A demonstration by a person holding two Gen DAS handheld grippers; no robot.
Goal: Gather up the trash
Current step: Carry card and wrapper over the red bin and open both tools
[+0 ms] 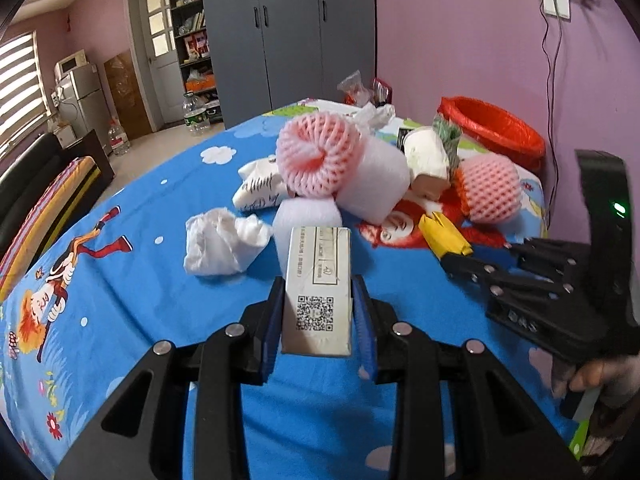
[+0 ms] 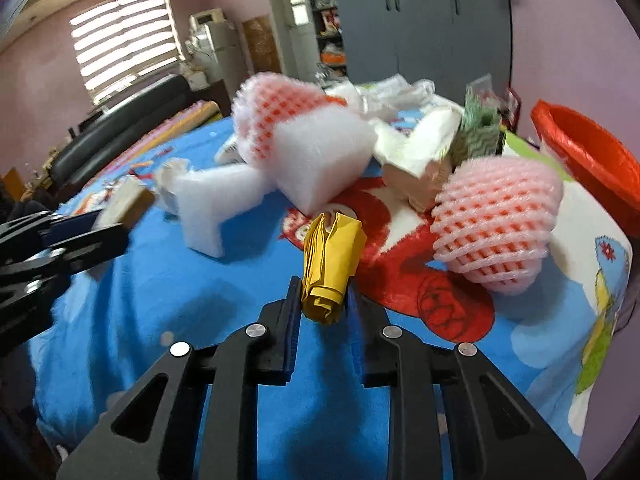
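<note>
Trash is strewn on the bed (image 1: pixel 132 280): a small box (image 1: pixel 318 292) is clamped in the left gripper (image 1: pixel 318 316), a yellow paper roll (image 2: pixel 330 264) in the right gripper (image 2: pixel 326 304), beside a red bin (image 1: pixel 496 128).

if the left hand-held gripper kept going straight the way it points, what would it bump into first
Likely the white foam block just beyond the small box that the left hand-held gripper is holding; behind it sits the pink foam net. Depth is hard to judge through this lens.
</note>
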